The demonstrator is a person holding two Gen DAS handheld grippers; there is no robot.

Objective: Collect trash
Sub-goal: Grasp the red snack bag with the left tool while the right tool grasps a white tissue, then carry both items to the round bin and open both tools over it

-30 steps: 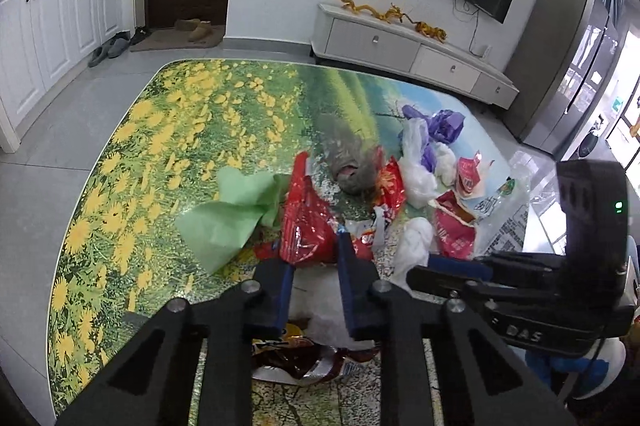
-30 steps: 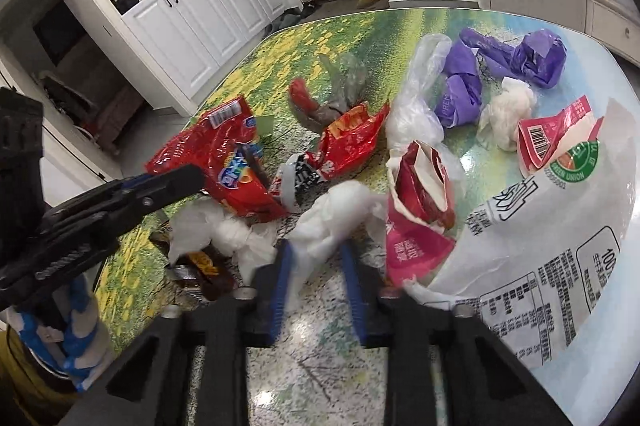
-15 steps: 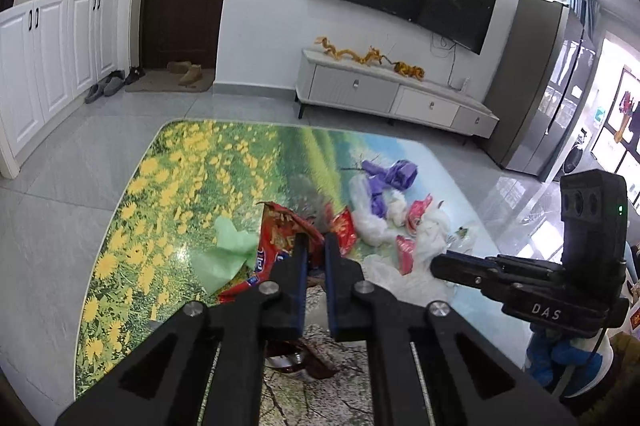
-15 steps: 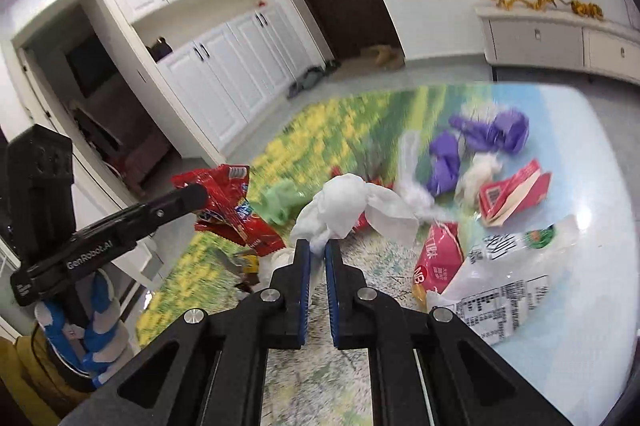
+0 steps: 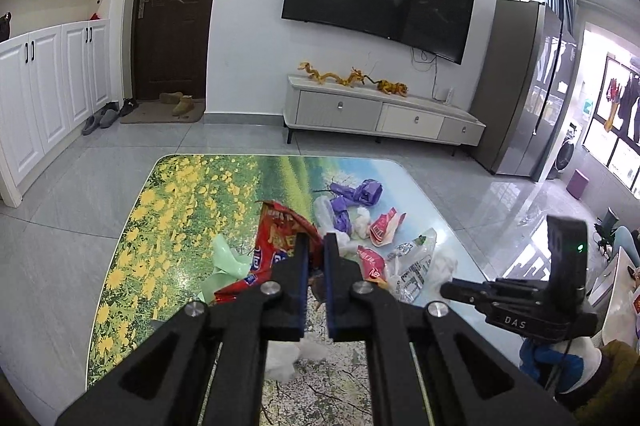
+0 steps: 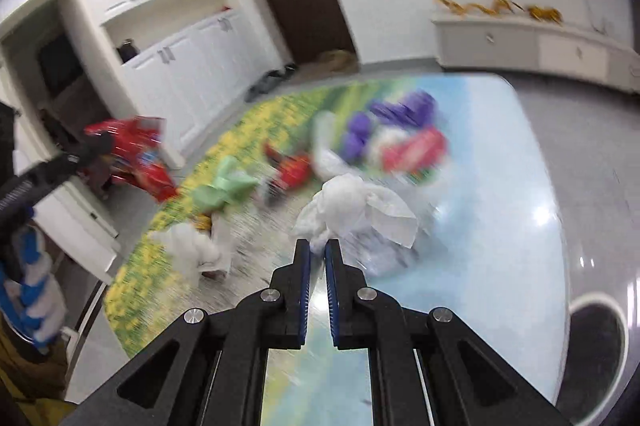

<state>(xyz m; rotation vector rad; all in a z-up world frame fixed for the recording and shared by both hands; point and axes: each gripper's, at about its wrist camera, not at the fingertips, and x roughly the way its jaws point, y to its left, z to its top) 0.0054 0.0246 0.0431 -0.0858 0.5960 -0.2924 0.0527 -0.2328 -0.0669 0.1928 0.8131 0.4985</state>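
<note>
A second earlier both grippers were low over the trash pile with their jaws still spread around a piece each. Now both pairs of jaws were pressed together on their catch and both were lifted off the bench [image 5: 192,186]. The left gripper [image 5: 315,242] pinched the red snack wrapper [image 5: 280,238], which hung above the near left part of the pile. The right gripper [image 6: 317,246] pinched a crumpled white tissue [image 6: 352,206], raised clear of the surface. So two pieces seemed collected; the purple bag [image 5: 356,194], the green paper [image 5: 228,262] and other wrappers remained on the bench, farther away, and no bin was visible.
</note>
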